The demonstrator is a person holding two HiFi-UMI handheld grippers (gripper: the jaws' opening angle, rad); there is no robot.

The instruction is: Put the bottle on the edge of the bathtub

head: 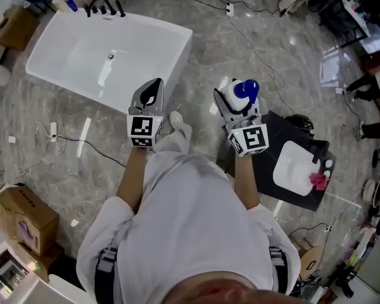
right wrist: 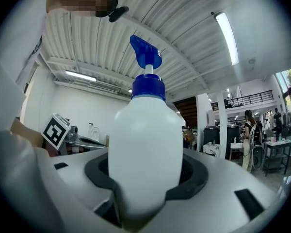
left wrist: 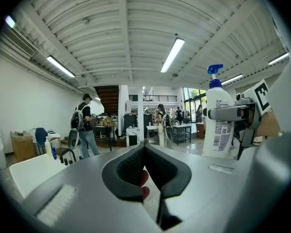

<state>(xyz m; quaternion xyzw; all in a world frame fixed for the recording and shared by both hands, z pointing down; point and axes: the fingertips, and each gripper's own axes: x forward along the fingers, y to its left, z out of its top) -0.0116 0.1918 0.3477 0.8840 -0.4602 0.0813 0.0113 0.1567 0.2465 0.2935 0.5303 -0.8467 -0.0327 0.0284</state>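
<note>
Closest to us is the white shirt [head: 196, 220] of the person, and from it both forearms reach forward over the grey marble floor [head: 253, 49]. The left gripper [left wrist: 144, 152] has its two jaws closed together, and we see no thing between them. The right gripper [right wrist: 146, 188] is clamped on the bottle [right wrist: 144, 130], a white one with a blue pump head. Its dark pads press on the lower part of the body from both sides, and the bottle stands upright in them. So the bottle is in the air above the floor, just beside the left gripper and well apart from the bathtub [head: 177, 62]. To the right of the person, near the right edge of the floor, there is a black stand [head: 275, 132] with a white basin [head: 294, 166] on it, and something pink [head: 318, 181] lies at the right edge of the basin. At the near left corner of the floor stands a cardboard box [head: 25, 217]. Farther away, toward the far left corner, the white bathtub stands on the floor, with a black faucet [head: 104, 6] at its far edge.
</note>
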